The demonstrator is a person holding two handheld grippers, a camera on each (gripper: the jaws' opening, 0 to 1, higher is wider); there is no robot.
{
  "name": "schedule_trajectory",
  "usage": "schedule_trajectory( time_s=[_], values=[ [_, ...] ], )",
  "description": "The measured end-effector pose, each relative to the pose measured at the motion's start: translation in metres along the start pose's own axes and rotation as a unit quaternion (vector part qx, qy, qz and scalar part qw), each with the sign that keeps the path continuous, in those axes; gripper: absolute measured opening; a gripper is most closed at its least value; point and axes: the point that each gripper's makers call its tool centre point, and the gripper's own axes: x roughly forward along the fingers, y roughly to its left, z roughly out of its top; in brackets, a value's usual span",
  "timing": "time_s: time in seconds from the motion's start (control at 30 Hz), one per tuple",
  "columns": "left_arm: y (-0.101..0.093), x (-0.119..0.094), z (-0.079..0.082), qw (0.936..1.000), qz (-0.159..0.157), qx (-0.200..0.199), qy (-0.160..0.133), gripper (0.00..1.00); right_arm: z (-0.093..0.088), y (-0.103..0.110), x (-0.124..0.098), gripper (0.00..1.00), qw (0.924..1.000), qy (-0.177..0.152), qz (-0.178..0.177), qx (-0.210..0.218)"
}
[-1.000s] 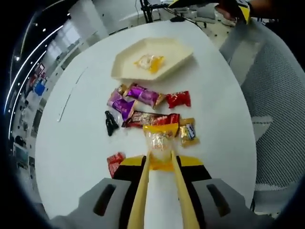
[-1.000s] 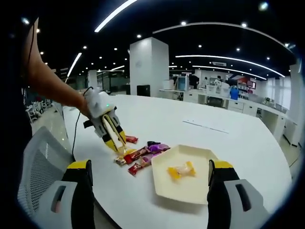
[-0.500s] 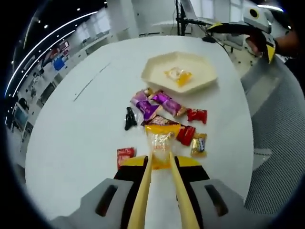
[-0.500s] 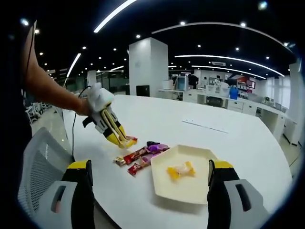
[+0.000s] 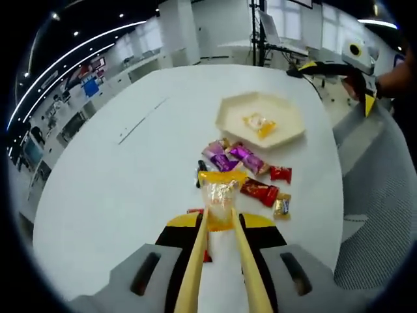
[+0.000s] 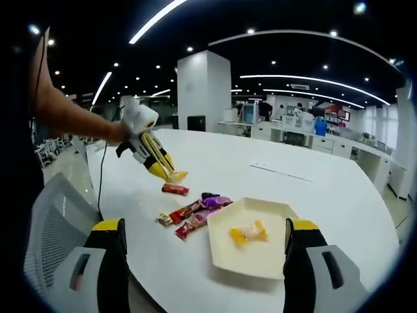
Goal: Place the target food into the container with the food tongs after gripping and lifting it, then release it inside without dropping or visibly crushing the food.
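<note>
My left gripper (image 5: 220,223) is shut on yellow food tongs (image 5: 194,264), and the tong tips pinch a clear candy with yellow ends (image 5: 220,190), held in the air above the white table (image 5: 117,195). From the right gripper view, the left gripper (image 6: 144,145) hangs over the table with that candy (image 6: 176,176) at the tong tips. The cream tray (image 5: 283,130) lies beyond, holding one yellow candy (image 5: 258,123). My right gripper (image 6: 205,227) is open, its jaws wide apart on either side of the tray (image 6: 260,257).
Several wrapped candies (image 5: 244,171), purple, red, gold and black, lie between the tongs and the tray. A red candy (image 6: 174,189) lies alone under the lifted tongs. A mesh chair (image 5: 374,195) stands at the table's right edge. A person's arm (image 6: 71,114) holds the left gripper.
The left gripper has risen from the table with the candy in the tongs and drawn back from the pile. The red candy beneath it now lies uncovered. The right gripper has stayed still.
</note>
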Motion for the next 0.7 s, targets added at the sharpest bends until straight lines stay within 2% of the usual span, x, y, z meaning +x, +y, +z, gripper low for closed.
schedule_trajectory(
  time_s=[0.2,0.7],
  values=[
    [0.001,0.001,0.008,1.0,-0.004,0.005,-0.002,0.18,-0.001,0.0,0.0,0.99,1.0,0.002,-0.001,-0.001],
    [-0.018,0.026,0.054,0.9982,-0.041,0.044,0.002,0.18,0.002,-0.003,-0.002,0.99,0.9999,-0.005,-0.009,0.003]
  ],
)
